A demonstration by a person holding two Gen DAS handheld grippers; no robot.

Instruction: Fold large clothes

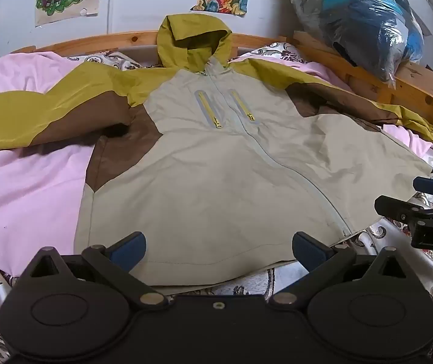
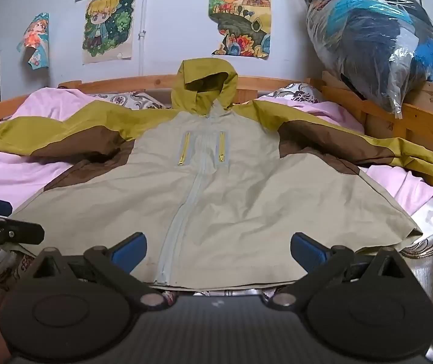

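two grippers hover at the hem of the jacket (image 1: pixel 216 182), spread front-up on the bed (image 1: pixel 19 188). left gripper (image 1: pixel 218 250) and right gripper (image 2: pixel 218 250): jaws wide, holding nothing.

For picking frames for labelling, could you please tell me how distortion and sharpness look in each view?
Left wrist view: fisheye bends the wooden bed frame into an arc; the jacket is sharp under soft, even light. Right wrist view: similar bowing, dark corners, glare on the plastic-wrapped bundle.

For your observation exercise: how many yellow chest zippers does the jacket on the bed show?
2: one yellow chest zipper left of the jacket's centre zip, the other right of it. None looks hidden.
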